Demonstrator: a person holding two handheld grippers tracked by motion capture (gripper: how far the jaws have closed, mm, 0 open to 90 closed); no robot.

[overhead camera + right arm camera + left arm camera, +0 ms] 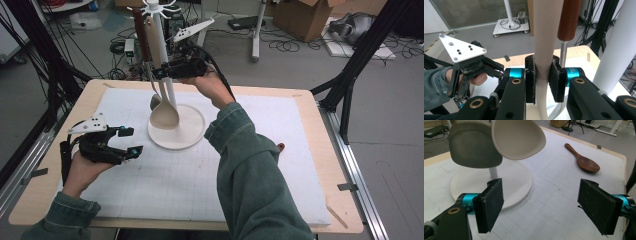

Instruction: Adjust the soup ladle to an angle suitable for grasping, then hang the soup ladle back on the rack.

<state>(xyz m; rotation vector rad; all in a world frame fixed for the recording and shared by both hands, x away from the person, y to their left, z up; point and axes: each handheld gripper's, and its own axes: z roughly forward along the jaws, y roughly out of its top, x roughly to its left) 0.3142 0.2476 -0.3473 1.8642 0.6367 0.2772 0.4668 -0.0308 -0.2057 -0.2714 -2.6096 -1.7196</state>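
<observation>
The right gripper (542, 81) has its jaws pressed on the handle of the cream spoon (164, 114) — in the right gripper view the pale handle runs up between the two black pads, touching both. That spoon hangs upright against the white rack (161, 45), its bowl low over the round base (192, 131), just beside a grey utensil (472, 146) hanging at its 9 o'clock. A brown-handled tool (568, 20) with a metal shank hangs just behind the spoon's handle.

The left gripper (129, 141) rests low over the mat at about 8 o'clock from the base, jaws wide with nothing between them. Its own view looks across the mat to the base and to a brown spoon (582, 158) lying flat near the table's far edge, well apart from the rack.

The table (325, 150) is pale wood — a white gridded mat (280, 125) covers most of it, scuffed in places. Beyond, at 12 o'clock, lies grey floor with loose cables (285, 45); at 1 o'clock, a cardboard box (305, 17). Black frame struts (362, 55) stand at both sides.
</observation>
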